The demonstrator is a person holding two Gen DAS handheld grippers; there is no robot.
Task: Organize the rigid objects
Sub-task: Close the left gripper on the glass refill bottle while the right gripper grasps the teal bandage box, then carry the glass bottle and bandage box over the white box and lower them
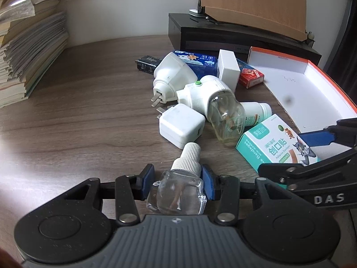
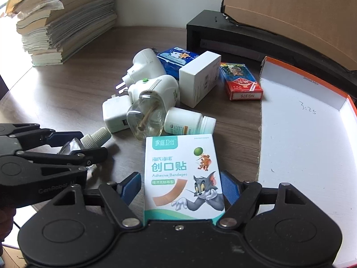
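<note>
My left gripper stands around a clear refill bottle with a white ribbed cap lying on the table; its blue pads sit close at both sides, contact unclear. My right gripper is open around a bandage box with a cartoon cat, pads slightly apart from it. That box also shows in the left wrist view. A pile beyond holds a white plug-in heater with a bottle, a white plug adapter, a charger cube and a white pill bottle.
An open white box lid with an orange rim lies at the right. A white carton, a blue pack and a red card box sit behind. A paper stack and a black stand bound the back.
</note>
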